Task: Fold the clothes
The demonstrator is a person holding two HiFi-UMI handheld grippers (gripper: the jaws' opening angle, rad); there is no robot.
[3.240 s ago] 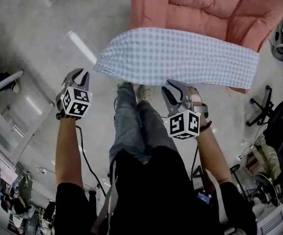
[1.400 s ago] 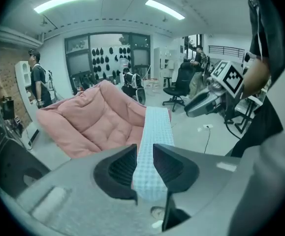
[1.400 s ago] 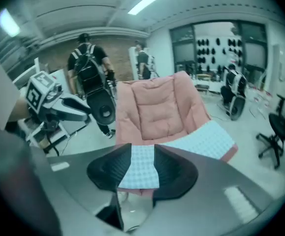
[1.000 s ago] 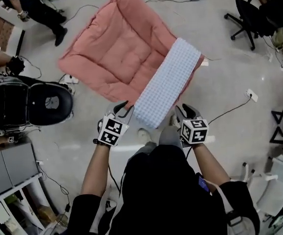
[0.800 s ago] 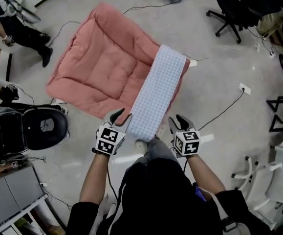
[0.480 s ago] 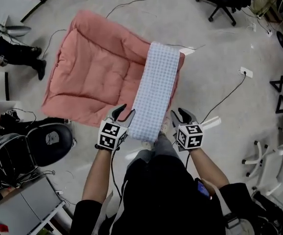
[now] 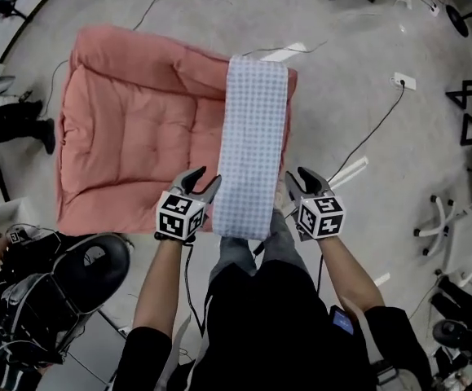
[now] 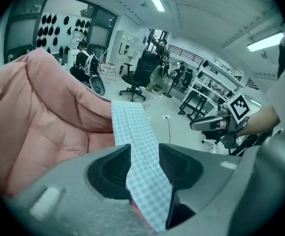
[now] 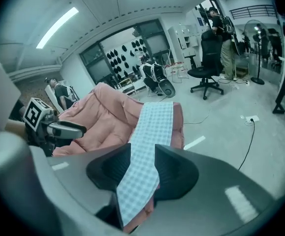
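Closed in on the near end of the folded checked cloth (image 7: pixel 252 137) on the pink cushion (image 7: pixel 130 120) — left gripper (image 7: pixel 205 177) just opened wider, right gripper (image 7: pixel 297 176) apart — cloth between both pairs, unpinched.

A pink cushion (image 7: pixel 138 129) lay on the grey floor (image 7: pixel 366 72); a folded checked cloth (image 7: pixel 253 137) ran along its 3 o'clock edge.

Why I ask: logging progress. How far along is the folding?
Done: blue-checked cloth lies folded into a long strip on the pink quilted cushion. In hand: nothing gripped; left gripper, fingers just opening, and right gripper flank its near end, both open. Left: probably folding it shorter.
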